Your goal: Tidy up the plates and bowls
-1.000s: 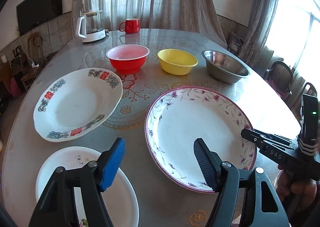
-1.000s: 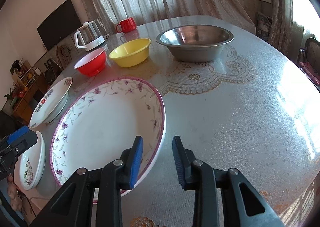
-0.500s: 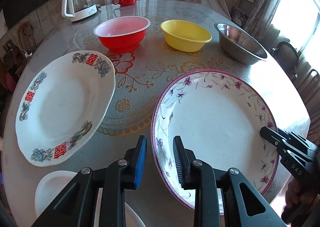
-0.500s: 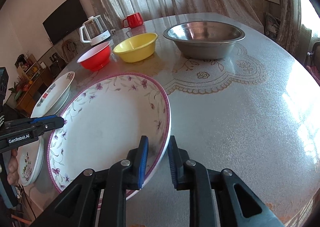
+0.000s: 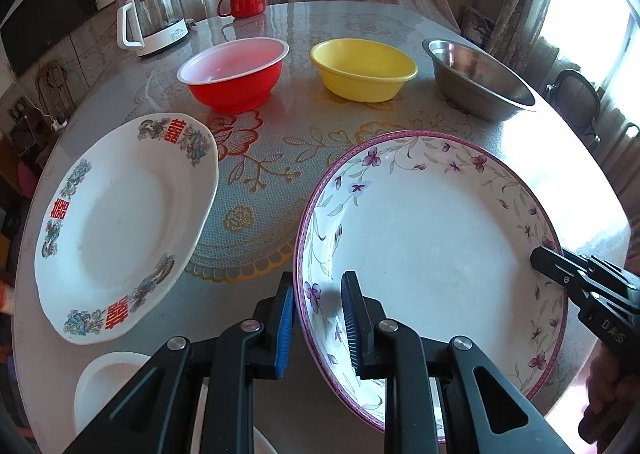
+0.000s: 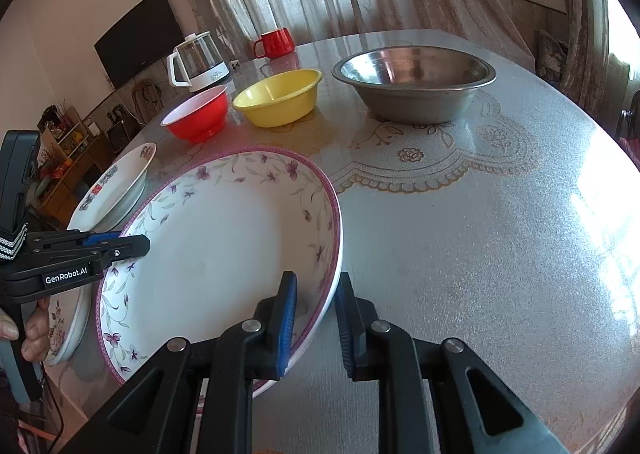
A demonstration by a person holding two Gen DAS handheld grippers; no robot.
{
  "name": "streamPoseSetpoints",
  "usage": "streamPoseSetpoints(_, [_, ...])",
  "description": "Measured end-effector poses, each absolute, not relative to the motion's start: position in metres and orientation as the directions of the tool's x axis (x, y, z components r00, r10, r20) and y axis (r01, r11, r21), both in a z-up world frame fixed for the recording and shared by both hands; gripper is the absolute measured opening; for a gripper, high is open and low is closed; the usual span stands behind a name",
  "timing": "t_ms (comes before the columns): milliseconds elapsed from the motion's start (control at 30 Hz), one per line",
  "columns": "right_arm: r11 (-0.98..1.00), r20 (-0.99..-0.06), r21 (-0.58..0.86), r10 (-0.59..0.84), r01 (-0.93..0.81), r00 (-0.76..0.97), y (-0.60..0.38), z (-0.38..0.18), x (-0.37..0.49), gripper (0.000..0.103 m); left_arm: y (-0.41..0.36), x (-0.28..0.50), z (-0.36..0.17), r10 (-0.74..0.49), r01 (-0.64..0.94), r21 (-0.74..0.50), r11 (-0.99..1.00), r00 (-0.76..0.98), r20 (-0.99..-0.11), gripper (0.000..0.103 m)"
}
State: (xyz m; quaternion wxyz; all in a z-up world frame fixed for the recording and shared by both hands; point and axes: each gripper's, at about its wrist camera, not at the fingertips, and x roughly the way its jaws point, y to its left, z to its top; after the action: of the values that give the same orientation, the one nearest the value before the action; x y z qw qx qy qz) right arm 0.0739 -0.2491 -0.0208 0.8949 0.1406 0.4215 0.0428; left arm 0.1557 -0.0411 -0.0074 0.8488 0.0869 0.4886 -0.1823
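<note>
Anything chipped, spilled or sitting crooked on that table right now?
No chips or spills visible. The three bowls sit upright in a row: red bowl, yellow bowl, steel bowl. The only oddity: the purple-flowered plate has both the left gripper and right gripper straddling opposite rims.

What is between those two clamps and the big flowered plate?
Nothing visible. The left gripper and the right gripper each already straddle the flowered plate's rim on opposite sides, jaws closing onto it.
</note>
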Motion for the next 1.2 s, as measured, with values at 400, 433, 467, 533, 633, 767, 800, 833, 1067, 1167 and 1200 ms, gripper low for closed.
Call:
streamPoseSetpoints(400, [0.905, -0.718, 0.406, 0.228, 0.13, 0.657, -0.305, -0.021, 0.069, 0.013, -0.068, 0.158, -0.016, -0.329, 0.399, -0.151, 0.904, 0.425, -0.843, 0.022])
streamPoseSetpoints(433, [0.907, -0.723, 0.4, 0.224, 0.132, 0.654, -0.305, -0.021, 0.071, 0.013, -0.07, 0.16, -0.015, -0.321, 0.394, -0.145, 0.908, 0.428, -0.845, 0.022])
streamPoseSetpoints(467, [0.907, -0.724, 0.4, 0.222, 0.135, 0.653, -0.305, -0.022, 0.074, 0.013, -0.073, 0.161, -0.015, -0.305, 0.395, -0.124, 0.91, 0.437, -0.846, 0.022])
streamPoseSetpoints(533, [0.911, -0.727, 0.39, 0.212, 0.138, 0.653, -0.304, -0.023, 0.08, 0.013, -0.075, 0.159, -0.015, -0.286, 0.394, -0.1, 0.914, 0.45, -0.846, 0.022])
streamPoseSetpoints(633, [0.909, -0.726, 0.395, 0.22, 0.133, 0.651, -0.305, -0.025, 0.085, 0.013, -0.07, 0.153, -0.017, -0.268, 0.382, -0.081, 0.921, 0.467, -0.843, 0.016])
streamPoseSetpoints(767, [0.931, -0.737, 0.358, 0.235, 0.071, 0.634, -0.299, -0.024, 0.087, 0.013, -0.064, 0.139, -0.018, -0.254, 0.391, -0.048, 0.919, 0.496, -0.831, 0.017])
streamPoseSetpoints(800, [0.93, -0.736, 0.363, 0.247, 0.059, 0.63, -0.299, -0.024, 0.087, 0.013, -0.061, 0.138, -0.018, -0.262, 0.386, -0.062, 0.92, 0.49, -0.832, 0.017])
streamPoseSetpoints(833, [0.927, -0.733, 0.372, 0.26, 0.051, 0.629, -0.3, -0.024, 0.087, 0.013, -0.059, 0.139, -0.018, -0.265, 0.378, -0.075, 0.923, 0.481, -0.836, 0.017])
streamPoseSetpoints(1067, [0.921, -0.732, 0.382, 0.249, 0.08, 0.634, -0.296, -0.025, 0.098, 0.013, -0.059, 0.138, -0.018, -0.232, 0.338, -0.066, 0.939, 0.479, -0.847, 0.018])
streamPoseSetpoints(1167, [0.912, -0.735, 0.395, 0.243, 0.109, 0.633, -0.298, -0.026, 0.105, 0.012, -0.06, 0.131, -0.018, -0.223, 0.345, -0.044, 0.938, 0.499, -0.838, 0.018])
streamPoseSetpoints(1200, [0.919, -0.74, 0.381, 0.234, 0.106, 0.63, -0.296, -0.026, 0.105, 0.012, -0.06, 0.129, -0.018, -0.219, 0.347, -0.035, 0.937, 0.507, -0.834, 0.018])
